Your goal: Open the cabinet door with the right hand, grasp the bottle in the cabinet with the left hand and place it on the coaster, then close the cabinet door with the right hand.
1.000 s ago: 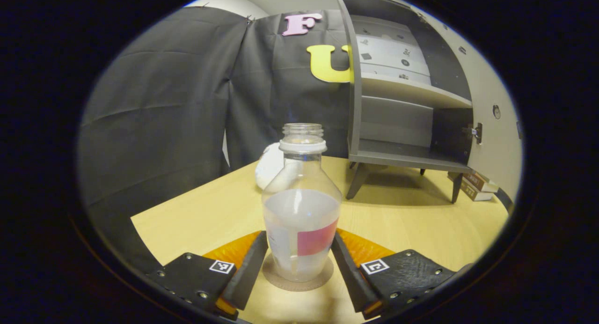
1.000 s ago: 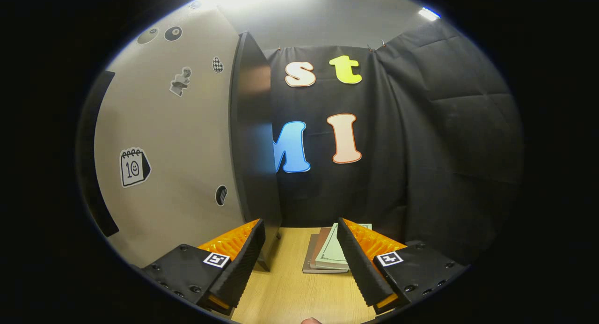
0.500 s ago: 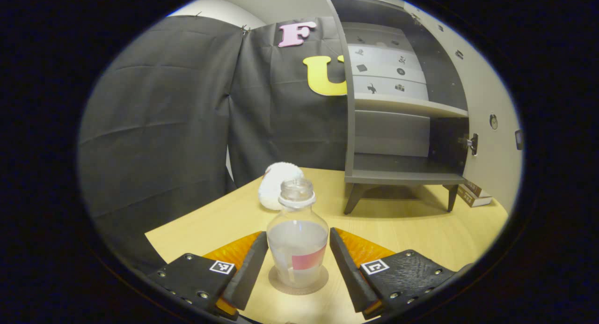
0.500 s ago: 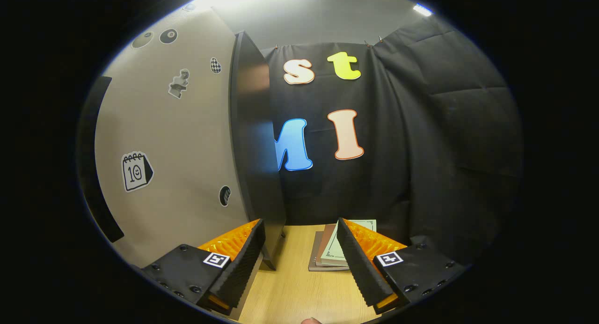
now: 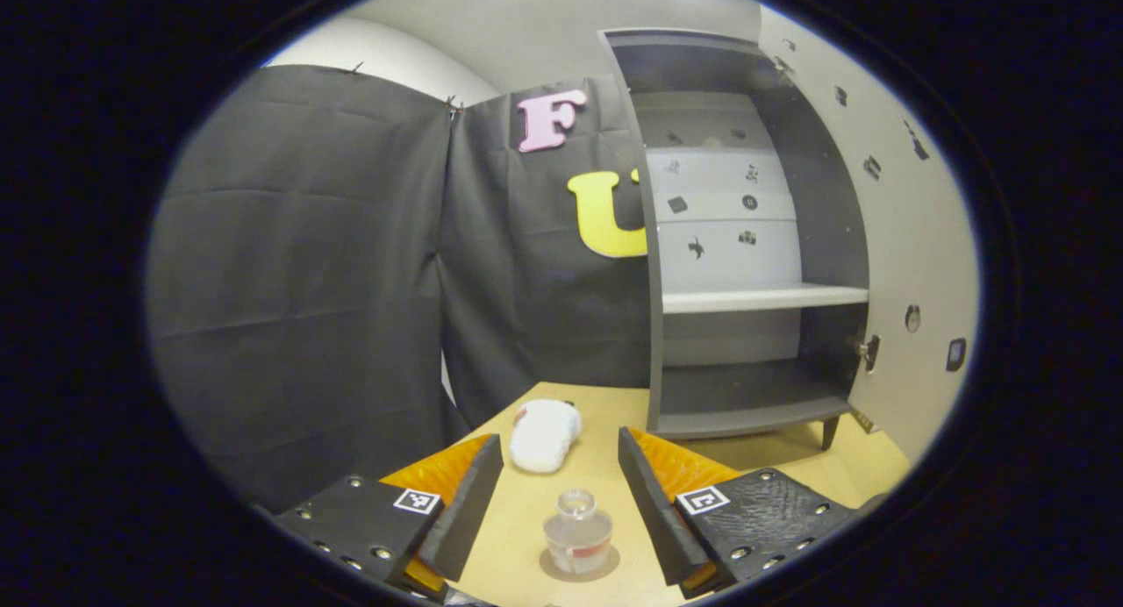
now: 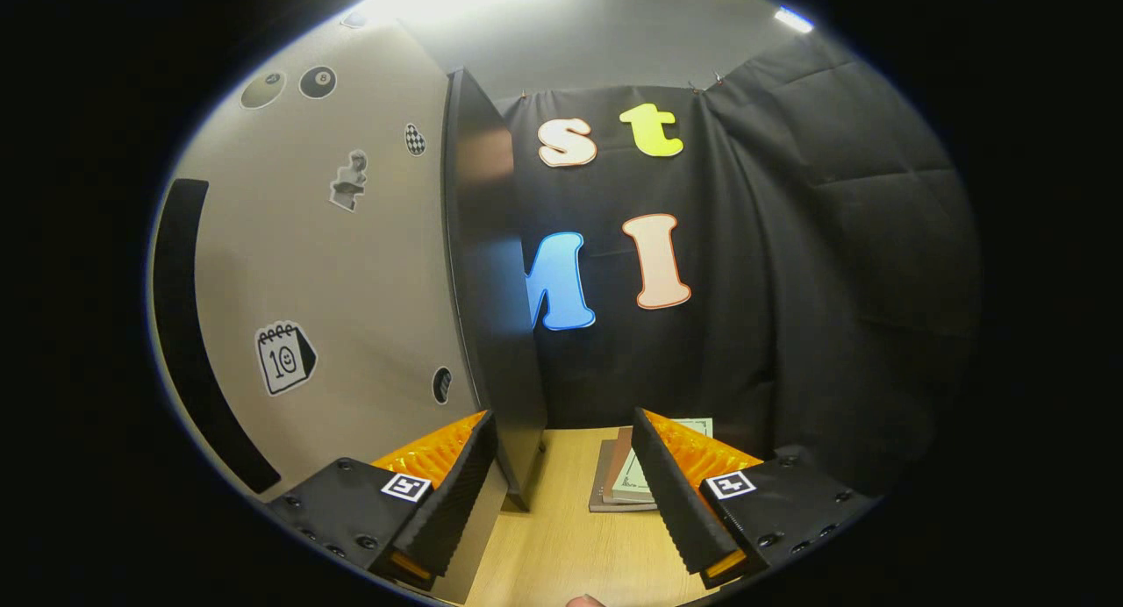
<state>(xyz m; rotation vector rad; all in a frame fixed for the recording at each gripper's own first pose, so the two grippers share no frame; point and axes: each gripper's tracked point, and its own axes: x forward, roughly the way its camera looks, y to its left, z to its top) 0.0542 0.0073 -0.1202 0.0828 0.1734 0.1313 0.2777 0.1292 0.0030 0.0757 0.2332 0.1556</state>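
Now the biggest thing is the cabinet (image 5: 746, 239), standing on short legs at the far right of the table (image 5: 605, 475), with its inside bare on both shelves in the left gripper view. Its door (image 6: 351, 265) stands swung wide; the right gripper view shows the stickered face running off the frame at left, so its full width cannot be made out. The door's lower edge sits just beside the right gripper (image 6: 561, 484), whose jaws are spread wide with nothing between them. Books (image 6: 627, 475) lie stacked behind, partly hidden by one finger. The left gripper (image 5: 557, 502) hangs above the table, jaws released and apart. Below and between them stands the bottle (image 5: 577, 532), upright on the coaster (image 5: 605, 565), untouched by either finger; most of the coaster is covered by the bottle. A white fluffy thing (image 5: 544, 433) lies farther back, its make unclear.
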